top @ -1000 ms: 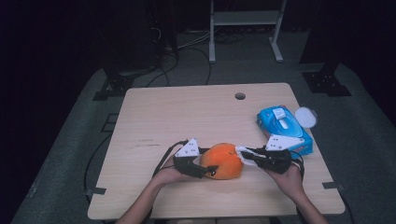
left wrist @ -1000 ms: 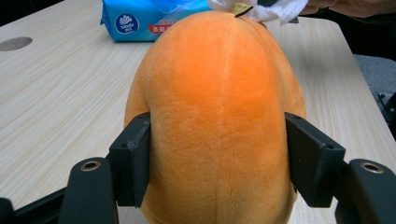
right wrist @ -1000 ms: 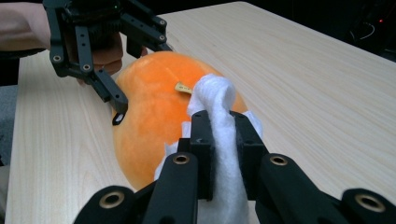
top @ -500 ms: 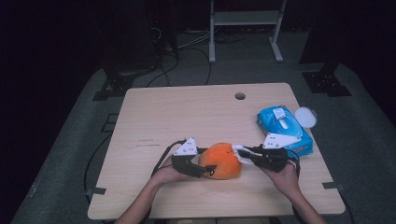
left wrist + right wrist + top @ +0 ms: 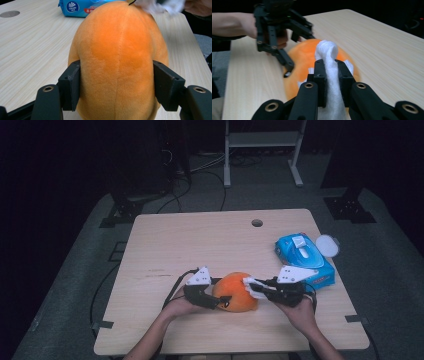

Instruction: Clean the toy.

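An orange plush toy (image 5: 235, 291) lies near the table's front edge. My left gripper (image 5: 216, 301) is shut on its left end; in the left gripper view the two black pads (image 5: 71, 86) press into the orange plush toy (image 5: 117, 62) on both sides. My right gripper (image 5: 257, 288) comes in from the right, shut on a crumpled white wipe (image 5: 252, 287). The right gripper view shows the white wipe (image 5: 329, 65) squeezed upright between the jaws, its top resting over the orange plush toy (image 5: 305, 63), and my left gripper (image 5: 287, 66) beyond it.
A blue pack of wet wipes (image 5: 304, 257) lies at the table's right side with its round white lid (image 5: 327, 245) flipped open. A small round hole (image 5: 257, 223) sits near the far edge. The wooden table (image 5: 200, 245) ends close in front of the hands.
My right gripper with the white wipe has slid a little to the left, onto the plush toy's right end. The left gripper and the toy have stayed put.
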Motion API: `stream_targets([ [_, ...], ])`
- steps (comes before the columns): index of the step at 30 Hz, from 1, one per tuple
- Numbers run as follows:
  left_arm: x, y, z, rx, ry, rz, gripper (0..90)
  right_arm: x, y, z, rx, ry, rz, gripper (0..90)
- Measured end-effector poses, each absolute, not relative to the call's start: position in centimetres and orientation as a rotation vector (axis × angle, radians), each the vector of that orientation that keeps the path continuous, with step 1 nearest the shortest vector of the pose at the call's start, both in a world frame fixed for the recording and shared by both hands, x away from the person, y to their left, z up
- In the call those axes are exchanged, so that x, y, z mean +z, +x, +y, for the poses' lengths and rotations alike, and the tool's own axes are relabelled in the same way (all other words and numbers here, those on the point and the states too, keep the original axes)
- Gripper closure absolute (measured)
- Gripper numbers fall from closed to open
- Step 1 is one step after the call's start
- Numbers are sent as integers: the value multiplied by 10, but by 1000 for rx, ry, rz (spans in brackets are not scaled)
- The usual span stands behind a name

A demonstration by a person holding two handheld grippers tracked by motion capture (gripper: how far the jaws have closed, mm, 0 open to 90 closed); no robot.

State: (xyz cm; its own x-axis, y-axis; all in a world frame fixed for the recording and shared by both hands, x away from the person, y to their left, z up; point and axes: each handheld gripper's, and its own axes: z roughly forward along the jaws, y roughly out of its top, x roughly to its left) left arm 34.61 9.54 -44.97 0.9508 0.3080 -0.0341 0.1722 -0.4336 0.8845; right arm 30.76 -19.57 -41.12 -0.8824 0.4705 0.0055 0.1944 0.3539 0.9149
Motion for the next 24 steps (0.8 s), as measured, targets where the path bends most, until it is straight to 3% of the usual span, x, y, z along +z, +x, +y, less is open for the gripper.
stream_targets([
  [6,-449,346,95,157,2031,350,317,-413,300,-173,1466,477,2407,805],
  [17,-449,346,95,160,2032,335,317,-412,318,-218,1519,679,2306,805],
  [24,-448,345,95,150,2034,325,301,-416,319,-218,1554,713,2319,806],
])
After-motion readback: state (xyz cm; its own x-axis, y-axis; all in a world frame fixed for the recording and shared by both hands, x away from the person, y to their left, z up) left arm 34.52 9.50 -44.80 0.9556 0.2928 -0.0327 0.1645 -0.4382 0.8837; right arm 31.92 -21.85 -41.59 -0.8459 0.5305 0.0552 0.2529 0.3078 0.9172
